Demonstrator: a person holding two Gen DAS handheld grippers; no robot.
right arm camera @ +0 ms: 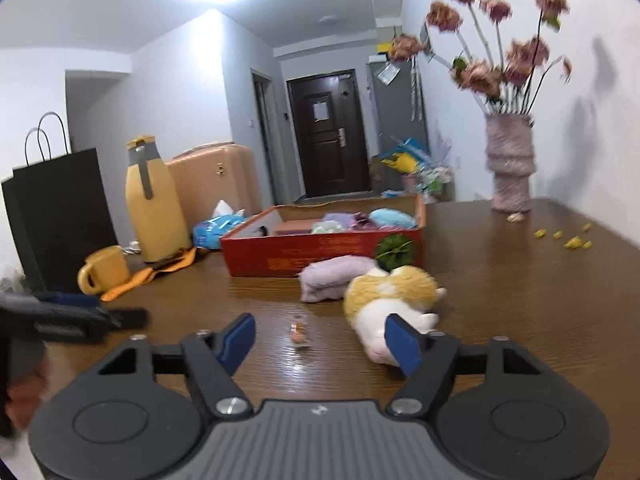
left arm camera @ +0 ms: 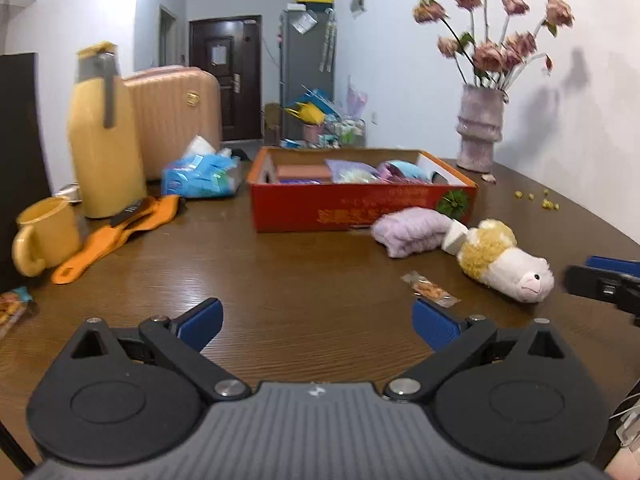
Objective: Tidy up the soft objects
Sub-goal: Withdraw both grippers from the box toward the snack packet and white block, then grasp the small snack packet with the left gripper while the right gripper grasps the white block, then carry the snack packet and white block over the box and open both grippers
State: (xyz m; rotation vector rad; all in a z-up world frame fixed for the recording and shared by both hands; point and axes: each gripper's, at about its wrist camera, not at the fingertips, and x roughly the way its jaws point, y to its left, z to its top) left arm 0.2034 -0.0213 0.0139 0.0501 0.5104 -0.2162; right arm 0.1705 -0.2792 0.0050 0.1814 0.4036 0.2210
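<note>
A yellow and white plush toy (left arm camera: 505, 266) lies on the brown table, right of centre; it also shows in the right wrist view (right arm camera: 390, 294). A folded lilac towel (left arm camera: 412, 231) lies beside it against the red box (left arm camera: 360, 205), which holds several soft items; the towel (right arm camera: 334, 277) and box (right arm camera: 320, 252) also show in the right wrist view. My left gripper (left arm camera: 318, 322) is open and empty above bare table. My right gripper (right arm camera: 322, 340) is open and empty, its right finger (right arm camera: 404, 344) in front of the plush toy.
A yellow jug (left arm camera: 104, 136), yellow mug (left arm camera: 46, 236), orange strap (left arm camera: 116, 232) and blue tissue pack (left arm camera: 202, 174) stand at the left. A vase of flowers (left arm camera: 480, 128) stands at the back right. A small snack packet (left arm camera: 430, 289) lies mid-table. A black bag (right arm camera: 60, 208) stands far left.
</note>
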